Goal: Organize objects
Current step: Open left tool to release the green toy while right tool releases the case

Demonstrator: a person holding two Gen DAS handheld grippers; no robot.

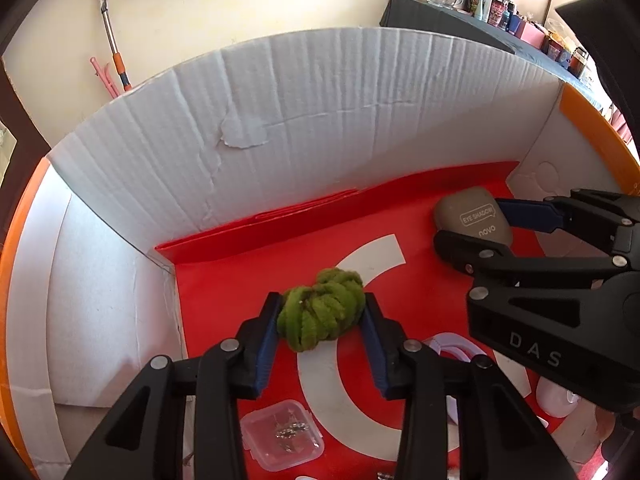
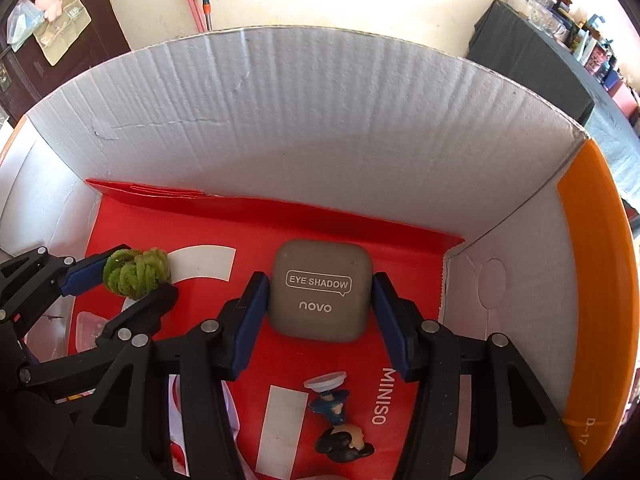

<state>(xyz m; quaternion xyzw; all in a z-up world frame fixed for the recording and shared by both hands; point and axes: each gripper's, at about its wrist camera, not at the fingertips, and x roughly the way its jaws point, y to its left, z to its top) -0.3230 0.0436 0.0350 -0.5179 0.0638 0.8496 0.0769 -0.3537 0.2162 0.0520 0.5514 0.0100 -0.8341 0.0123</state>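
Left gripper [image 1: 321,299]: jaws partly apart, clamped on a green yarn ball [image 1: 322,314], blue pads pressing its two sides near the tips. Right gripper [image 2: 320,280]: jaws a little wider, closed against the left and right edges of a grey eye shadow case [image 2: 320,292], lid and lettering facing up. Cannot tell whether either thing is lifted clear or resting on what lies beneath.

Beneath both, a flat red paper bag [image 1: 240,276] with white lettering, covering the bottom of a white cardboard box [image 1: 320,120]. Tall ribbed back wall, lower side walls, orange flap [image 2: 592,280] on the right edge. On the red bag, nearer the cameras: a small clear plastic container [image 1: 282,434] with metal bits inside, under the left jaws; a toy figure [image 2: 340,424] with a suction cup, lying on its side below the right jaws.

Beyond the box, a cream wall, a mop handle [image 1: 114,48] leaning against it, and a black-draped surface [image 1: 440,24] crowded with glassware and small packages at far right.

Yarn ball toward the left middle of the box, case toward the back right corner, well apart from each other, each sitting between the tips of its own jaws.
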